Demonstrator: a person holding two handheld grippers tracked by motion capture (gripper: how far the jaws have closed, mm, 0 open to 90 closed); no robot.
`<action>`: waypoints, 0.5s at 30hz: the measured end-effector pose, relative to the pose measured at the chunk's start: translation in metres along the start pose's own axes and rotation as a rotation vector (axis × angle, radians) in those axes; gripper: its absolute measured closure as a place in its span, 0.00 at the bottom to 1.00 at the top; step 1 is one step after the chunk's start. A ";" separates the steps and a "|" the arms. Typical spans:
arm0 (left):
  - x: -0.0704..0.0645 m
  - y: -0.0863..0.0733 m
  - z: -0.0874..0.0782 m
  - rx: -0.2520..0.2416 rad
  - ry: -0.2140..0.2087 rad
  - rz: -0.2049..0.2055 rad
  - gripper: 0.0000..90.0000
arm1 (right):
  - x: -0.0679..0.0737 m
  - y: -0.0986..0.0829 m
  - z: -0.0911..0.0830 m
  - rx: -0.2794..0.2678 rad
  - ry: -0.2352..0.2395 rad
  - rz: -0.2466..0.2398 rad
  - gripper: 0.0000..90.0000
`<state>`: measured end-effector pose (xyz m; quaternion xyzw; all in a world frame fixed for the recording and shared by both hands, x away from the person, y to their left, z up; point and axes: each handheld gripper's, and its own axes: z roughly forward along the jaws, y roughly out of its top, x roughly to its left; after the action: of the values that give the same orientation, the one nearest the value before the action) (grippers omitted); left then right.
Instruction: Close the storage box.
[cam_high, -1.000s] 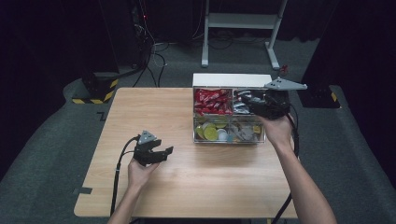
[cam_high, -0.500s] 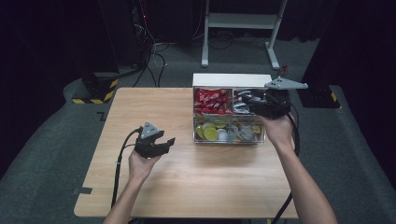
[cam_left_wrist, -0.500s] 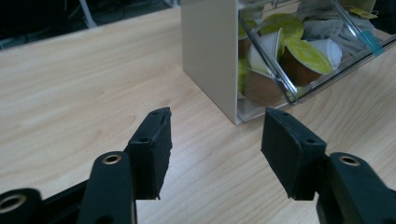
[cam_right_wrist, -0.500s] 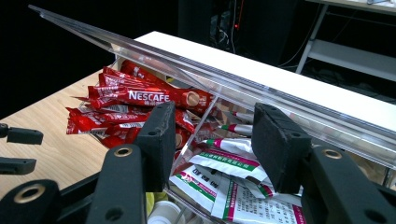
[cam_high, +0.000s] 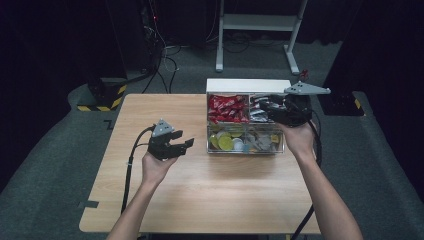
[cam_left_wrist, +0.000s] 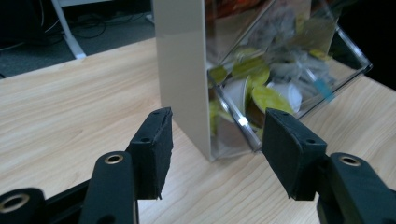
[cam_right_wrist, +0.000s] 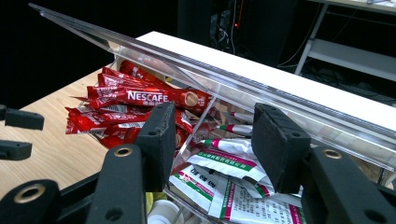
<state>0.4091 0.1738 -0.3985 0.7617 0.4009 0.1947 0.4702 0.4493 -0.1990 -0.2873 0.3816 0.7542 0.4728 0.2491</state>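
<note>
bright tabletop, dark surroundings, slight blur

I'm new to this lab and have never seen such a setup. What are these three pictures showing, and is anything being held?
A person sits at a light wooden table with a black two-jaw hand-held gripper in each hand. The high view looks down from above. The other two pictures come from cameras riding on each tool, looking along its jaws.

On the table stands a clear plastic organiser box with a white back. It holds red coffee stick sachets, white sachets with green and red print and small yellow-green lidded cups.

The left hand-held gripper is open beside the box and holds nothing. The right hand-held gripper is open above the sachets, also empty.
</note>
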 end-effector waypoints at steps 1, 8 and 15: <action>0.000 0.002 0.000 -0.004 -0.003 -0.004 0.48 | 0.000 0.000 0.000 0.000 0.001 -0.003 0.56; -0.006 0.013 0.000 -0.030 0.002 0.036 0.51 | -0.001 0.000 0.000 -0.004 0.000 0.000 0.56; -0.013 0.025 0.001 -0.060 -0.030 0.067 0.52 | -0.002 0.000 -0.002 -0.005 -0.002 -0.003 0.56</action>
<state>0.4126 0.1576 -0.3761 0.7631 0.3623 0.2106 0.4921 0.4489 -0.2015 -0.2867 0.3803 0.7533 0.4740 0.2515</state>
